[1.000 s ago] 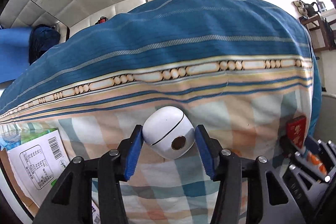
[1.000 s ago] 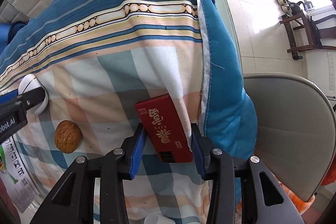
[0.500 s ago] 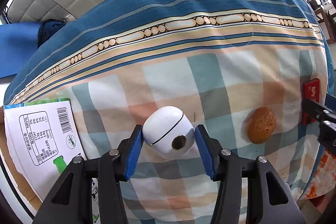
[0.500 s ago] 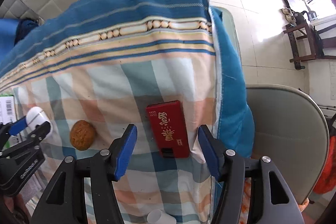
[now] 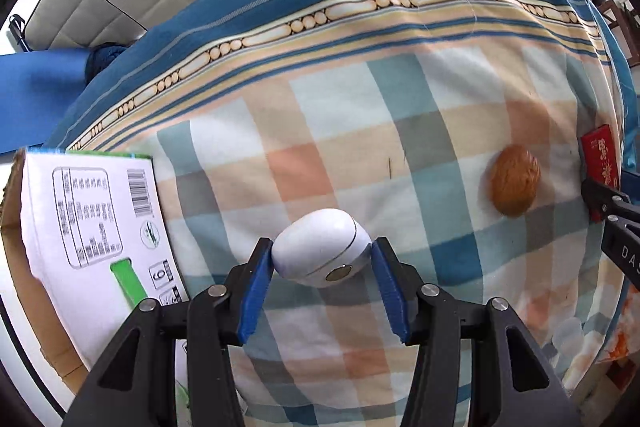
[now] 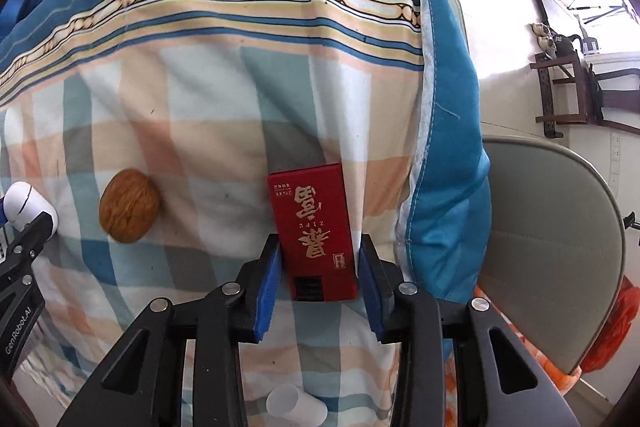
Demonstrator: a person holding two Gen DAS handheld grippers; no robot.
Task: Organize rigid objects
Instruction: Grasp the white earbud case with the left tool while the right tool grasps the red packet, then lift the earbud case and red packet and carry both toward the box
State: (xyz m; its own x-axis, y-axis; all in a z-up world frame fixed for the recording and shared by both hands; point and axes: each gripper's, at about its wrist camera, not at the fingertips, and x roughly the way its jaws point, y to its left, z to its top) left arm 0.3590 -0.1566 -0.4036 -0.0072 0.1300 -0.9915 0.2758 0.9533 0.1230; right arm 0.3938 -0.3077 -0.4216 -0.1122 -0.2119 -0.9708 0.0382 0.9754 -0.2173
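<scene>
Closing again on the red box (image 6: 314, 233), the right gripper (image 6: 319, 277) regrips what it had released; left gripper (image 5: 322, 275) still clamps the white case (image 5: 320, 247), walnut (image 5: 514, 185) untouched

- In the left wrist view the red box (image 5: 600, 167) shows only its upper part; the black frame of the right tool (image 5: 612, 203) covers its lower end, so its grip cannot be read there.
- The white case (image 6: 26, 205) in the right wrist view is partly behind the left tool (image 6: 24, 239) and cut off by the left edge.
- The carton (image 5: 92, 223) runs out of view at the left and bottom, and its printed text is too small to read.
- The walnut (image 5: 514, 185) is blurred.
- The clear plastic cup (image 6: 294, 407) is half hidden by the tool's frame.
</scene>
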